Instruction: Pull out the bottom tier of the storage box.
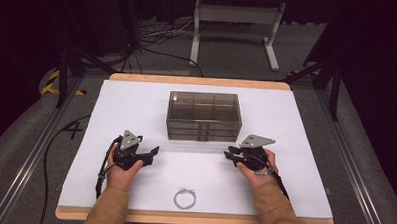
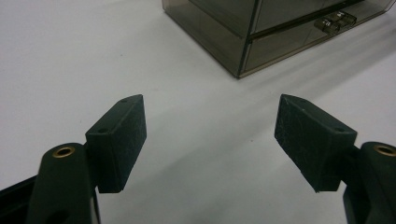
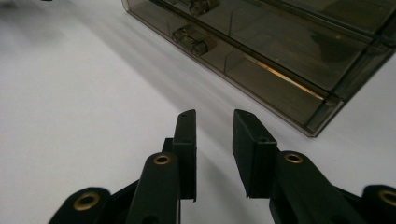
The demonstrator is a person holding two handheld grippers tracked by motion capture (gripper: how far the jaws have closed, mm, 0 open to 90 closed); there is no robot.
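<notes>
A smoked see-through drawer box (image 1: 204,116) stands in the middle of the white tabletop (image 1: 136,105), its small drawer handles (image 1: 202,132) facing me. My left gripper (image 1: 152,151) rests low on the table off the box's front left corner, jaws spread wide with nothing between them. In the left gripper view the box (image 2: 261,28) lies ahead and to the right of the left gripper (image 2: 211,100). My right gripper (image 1: 228,154) sits off the front right corner. Its jaws stand a narrow gap apart and empty, and the right gripper (image 3: 215,114) points at the box's (image 3: 280,51) lower drawer front.
A small coil of thin grey wire (image 1: 184,198) lies near the table's front edge between my forearms. The wooden rim (image 1: 197,81) borders the tabletop. Beyond it are floor cables and a white frame stand (image 1: 234,23).
</notes>
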